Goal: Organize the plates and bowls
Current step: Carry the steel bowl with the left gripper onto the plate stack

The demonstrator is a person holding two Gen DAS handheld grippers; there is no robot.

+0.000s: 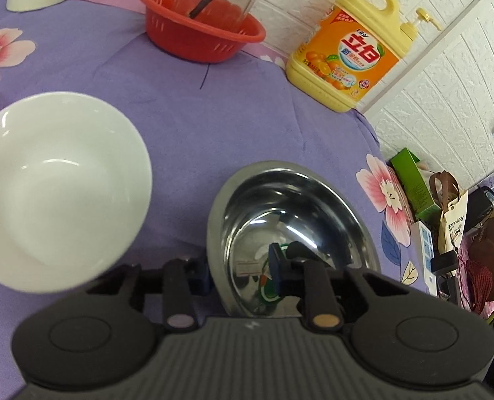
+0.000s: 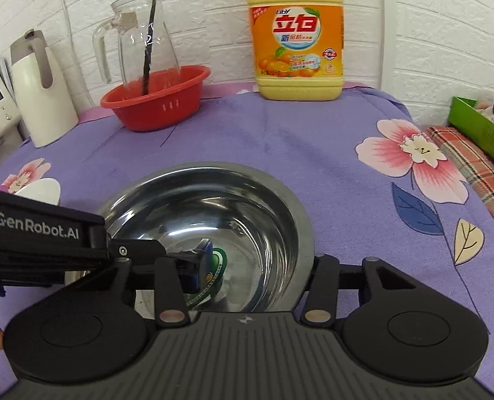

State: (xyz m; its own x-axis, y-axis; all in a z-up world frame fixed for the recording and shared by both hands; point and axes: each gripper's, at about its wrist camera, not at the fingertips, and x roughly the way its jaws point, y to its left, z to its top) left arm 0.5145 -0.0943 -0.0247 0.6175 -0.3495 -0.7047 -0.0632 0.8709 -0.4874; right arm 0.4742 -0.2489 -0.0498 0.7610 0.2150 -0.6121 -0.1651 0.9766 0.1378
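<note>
A steel bowl (image 1: 296, 206) (image 2: 213, 200) stands on the purple flowered cloth, and a white bowl (image 1: 57, 183) sits to its left, showing as a sliver (image 2: 43, 190) in the right wrist view. My left gripper (image 1: 238, 268) is shut on the steel bowl's left rim, one finger inside and one outside; its black housing (image 2: 37, 230) reaches in from the left. My right gripper (image 2: 258, 268) straddles the bowl's right rim. Its left finger (image 2: 188, 271) is inside, well clear of the wall, and its right finger (image 2: 325, 266) is outside.
At the back stand a red basket (image 1: 200, 33) (image 2: 157, 100) holding a glass jug (image 2: 143, 40), a yellow detergent bottle (image 1: 350, 53) (image 2: 296, 33) and a white thermos (image 2: 40, 100). Past the table's right edge are a green box (image 1: 413, 183) and bags.
</note>
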